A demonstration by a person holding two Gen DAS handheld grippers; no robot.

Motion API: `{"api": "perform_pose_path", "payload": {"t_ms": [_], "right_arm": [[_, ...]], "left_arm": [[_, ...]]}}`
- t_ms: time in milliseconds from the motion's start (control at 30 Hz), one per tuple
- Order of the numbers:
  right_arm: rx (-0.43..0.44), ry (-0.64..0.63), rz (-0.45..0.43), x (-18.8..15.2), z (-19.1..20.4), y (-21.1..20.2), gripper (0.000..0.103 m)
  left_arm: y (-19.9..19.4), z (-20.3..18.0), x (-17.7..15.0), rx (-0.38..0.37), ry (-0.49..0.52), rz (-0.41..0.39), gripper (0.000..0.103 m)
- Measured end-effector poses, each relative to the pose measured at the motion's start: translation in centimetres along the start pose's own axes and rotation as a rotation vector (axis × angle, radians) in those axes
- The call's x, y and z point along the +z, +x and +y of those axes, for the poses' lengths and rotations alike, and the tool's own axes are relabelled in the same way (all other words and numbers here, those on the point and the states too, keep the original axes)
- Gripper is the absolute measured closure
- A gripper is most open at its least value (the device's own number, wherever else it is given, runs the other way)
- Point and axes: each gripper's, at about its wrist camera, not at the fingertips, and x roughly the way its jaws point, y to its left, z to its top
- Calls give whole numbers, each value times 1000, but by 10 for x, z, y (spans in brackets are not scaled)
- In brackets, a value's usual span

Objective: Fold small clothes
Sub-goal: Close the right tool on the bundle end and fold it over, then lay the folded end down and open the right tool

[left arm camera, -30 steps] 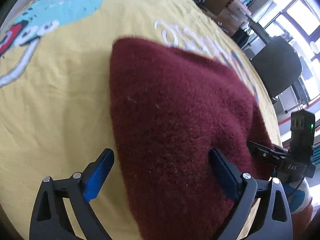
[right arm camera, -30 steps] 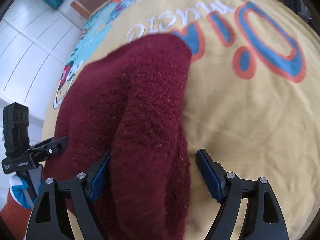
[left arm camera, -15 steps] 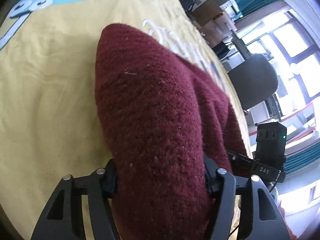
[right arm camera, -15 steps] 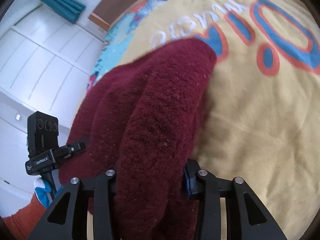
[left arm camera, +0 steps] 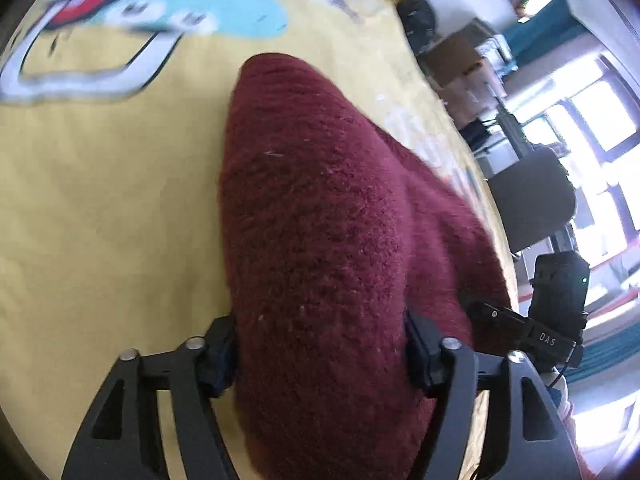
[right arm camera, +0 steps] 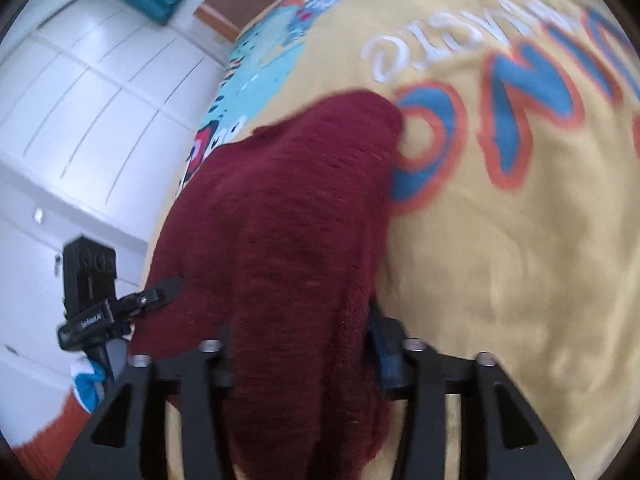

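Observation:
A dark red fuzzy knit garment [left arm camera: 320,216] lies on a yellow printed cloth [left arm camera: 100,200] and rises toward the camera. My left gripper [left arm camera: 320,356] is shut on its near edge, with fabric bunched between the fingers. In the right wrist view the same garment [right arm camera: 296,232] stretches away from my right gripper [right arm camera: 300,356], which is shut on its other near corner. The blue pads are mostly hidden by the fabric. Each gripper shows in the other's view, the right one [left arm camera: 552,320] and the left one [right arm camera: 96,304].
The yellow cloth [right arm camera: 500,260] carries large blue and orange letters and a light blue cartoon print [left arm camera: 192,8]. A dark office chair [left arm camera: 532,192], cardboard boxes [left arm camera: 460,64] and bright windows stand beyond the table's right side. White cabinet doors [right arm camera: 80,100] stand on the left.
Both grippers closed on the garment's near edge, from open one second ago. They have since lifted it, and the view has tilted back over the cloth.

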Motion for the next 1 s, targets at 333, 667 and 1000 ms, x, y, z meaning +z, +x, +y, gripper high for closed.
{"api": "perform_pose_path", "payload": {"t_ms": [333, 667, 1000], "right_arm": [[-49, 47, -48, -39, -30, -50, 38], [-257, 52, -116, -47, -8, -51, 36], [-366, -39, -197, -95, 41, -87, 34]], "left_arm": [[-41, -10, -45, 50, 118, -35, 32], [-9, -43, -56, 162, 113, -76, 22], [-57, -63, -108, 261, 119, -179, 23]]}}
